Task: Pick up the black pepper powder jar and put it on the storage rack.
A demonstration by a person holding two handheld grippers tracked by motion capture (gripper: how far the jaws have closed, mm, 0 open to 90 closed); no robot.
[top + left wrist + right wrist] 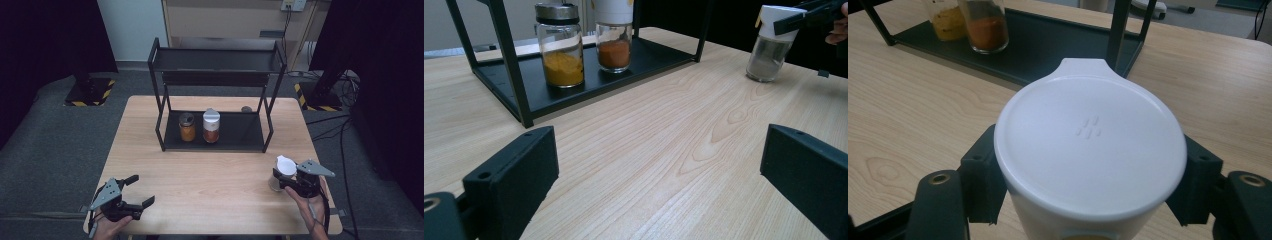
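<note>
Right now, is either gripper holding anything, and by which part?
The right gripper is shut on the white-capped spice jar, gripping its white cap from both sides. The left gripper is open and holds nothing.

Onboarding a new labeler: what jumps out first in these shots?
The right tongs, at the table's near right corner, are clamped on the white cap of a spice jar. A black two-tier rack stands at the far side, with a yellow-spice jar and an orange-spice jar on its bottom shelf. The left tongs sit open at the near left.
</note>
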